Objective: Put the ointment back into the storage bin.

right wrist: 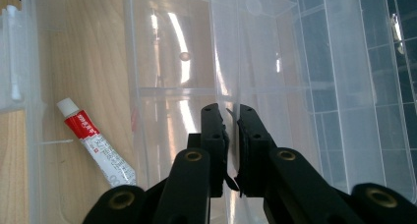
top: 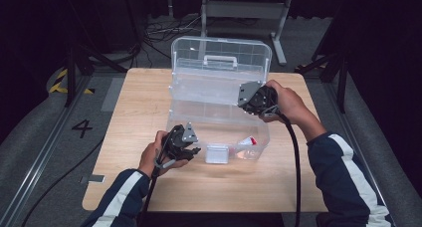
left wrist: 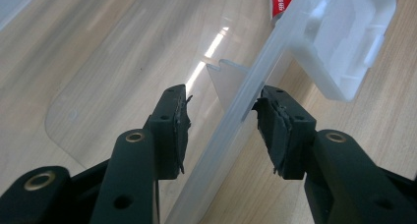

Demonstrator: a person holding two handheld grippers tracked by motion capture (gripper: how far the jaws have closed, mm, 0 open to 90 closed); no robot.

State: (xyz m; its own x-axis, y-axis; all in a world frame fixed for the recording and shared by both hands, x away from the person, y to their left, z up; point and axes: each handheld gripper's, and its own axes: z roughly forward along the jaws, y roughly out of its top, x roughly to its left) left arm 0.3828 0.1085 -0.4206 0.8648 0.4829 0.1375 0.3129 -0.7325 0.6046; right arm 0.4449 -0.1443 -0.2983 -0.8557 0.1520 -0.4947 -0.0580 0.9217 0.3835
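1. Box (top: 219,132), clear plastic, sits mid-desk (top: 129,187), its lid (top: 219,55) upright at 12 o'clock.
2. My left hand-held gripper (top: 191,150) straddles the front wall at 7 o'clock, jaws part open, one pad touching; it could slip off.
3. My right hand-held gripper (right wrist: 231,130) is pinched nearly closed on a thin inner wall at 2 o'clock; tugging might tip the box and roll the tube (right wrist: 96,143).
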